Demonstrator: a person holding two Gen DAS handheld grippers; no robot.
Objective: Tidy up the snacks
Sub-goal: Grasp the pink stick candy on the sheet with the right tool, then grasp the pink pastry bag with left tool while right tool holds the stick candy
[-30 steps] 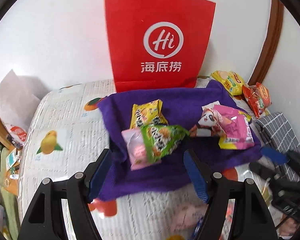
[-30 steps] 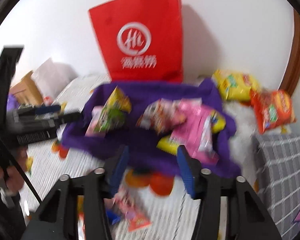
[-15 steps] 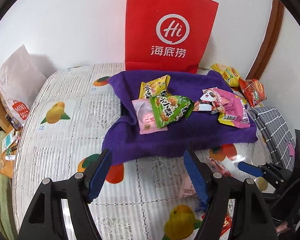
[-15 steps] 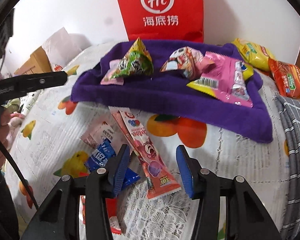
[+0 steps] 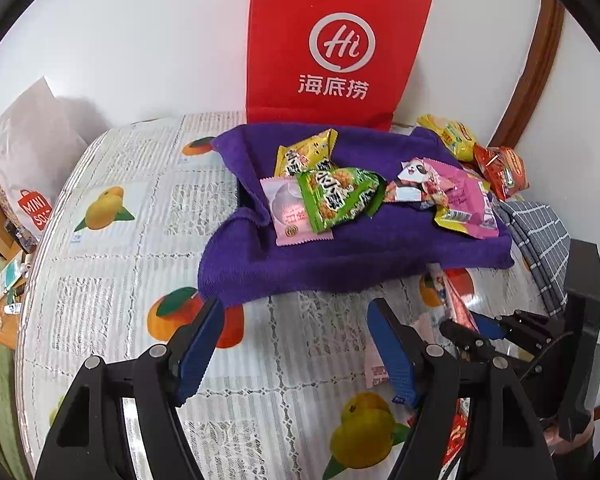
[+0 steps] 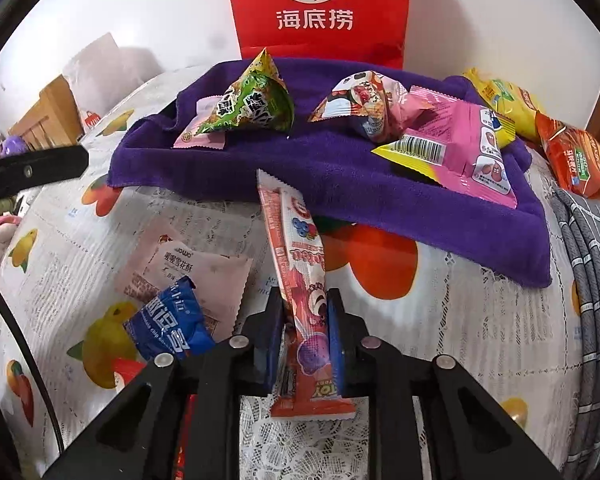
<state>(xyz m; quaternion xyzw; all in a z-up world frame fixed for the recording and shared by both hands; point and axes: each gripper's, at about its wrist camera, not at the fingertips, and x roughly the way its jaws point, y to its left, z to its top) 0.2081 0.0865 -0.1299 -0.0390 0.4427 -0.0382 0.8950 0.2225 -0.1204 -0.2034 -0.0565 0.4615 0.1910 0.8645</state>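
A long red snack stick packet [image 6: 296, 264] lies on the fruit-print tablecloth [image 6: 460, 340], pointing at a purple towel [image 6: 340, 168]. My right gripper [image 6: 305, 312] is shut on the packet's near part, blue pads pressing both sides. On the towel lie a green triangular snack bag [image 6: 252, 104], a pink flat packet [image 6: 198, 132], a panda packet [image 6: 360, 100] and a pink-yellow bag [image 6: 460, 140]. A blue packet [image 6: 168, 328] and a pale pink packet [image 6: 188, 276] lie left of the gripper. My left gripper [image 5: 296, 324] hangs open over the cloth, nothing between its fingers.
A red paper bag [image 5: 336, 48] stands against the wall behind the towel. A yellow bag [image 6: 504, 100] and an orange bag [image 6: 576, 156] lie at the right back. A grey checked cloth [image 6: 596, 280] covers the right edge. A white Miniso bag [image 5: 28, 152] leans at far left.
My right gripper sank onto the red stick packet and closed on it. The left gripper drew back from the towel and stayed open.
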